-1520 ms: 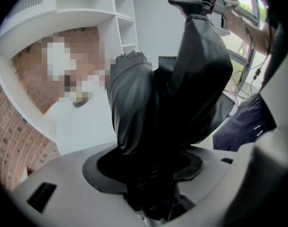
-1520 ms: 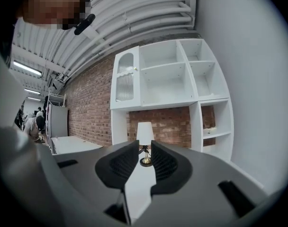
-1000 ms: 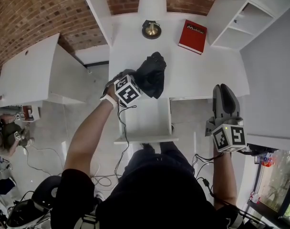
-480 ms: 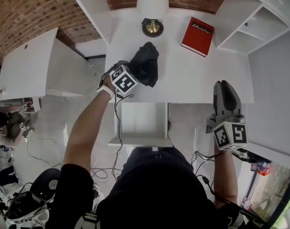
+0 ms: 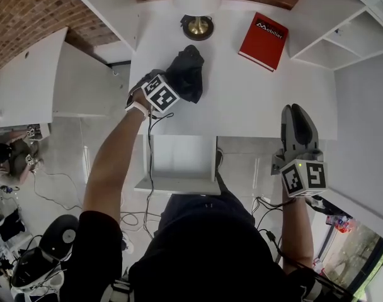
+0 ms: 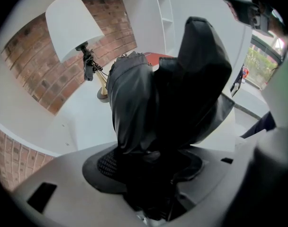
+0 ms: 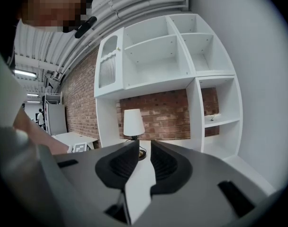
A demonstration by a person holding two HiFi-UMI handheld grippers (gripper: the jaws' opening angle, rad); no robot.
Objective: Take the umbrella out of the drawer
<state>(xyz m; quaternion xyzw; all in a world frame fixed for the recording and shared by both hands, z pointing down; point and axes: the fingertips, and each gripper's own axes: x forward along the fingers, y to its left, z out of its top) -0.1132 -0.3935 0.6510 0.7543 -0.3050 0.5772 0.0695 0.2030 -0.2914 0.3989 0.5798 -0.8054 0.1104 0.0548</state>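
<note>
The black folded umbrella (image 5: 186,74) is over the white desktop (image 5: 254,99), well behind the open white drawer (image 5: 179,182). My left gripper (image 5: 171,83) is shut on its lower end and points steeply down. In the left gripper view the umbrella's fabric (image 6: 172,93) fills the space between the jaws of my left gripper (image 6: 148,160) and hides the pads. I cannot tell whether the umbrella touches the desk. My right gripper (image 5: 295,111) hovers at the desk's front right edge, pointing nearly level. In its own view my right gripper (image 7: 144,143) is open a narrow gap and holds nothing.
A lamp with a brass base (image 5: 198,27) stands at the back of the desk, close behind the umbrella. A red book (image 5: 262,41) lies to its right. White shelves (image 5: 349,17) rise at the right, and a white table (image 5: 28,80) stands at the left.
My left gripper has carried the umbrella farther back over the desk, toward the lamp and slightly left. My right gripper has edged forward over the desk's front edge.
</note>
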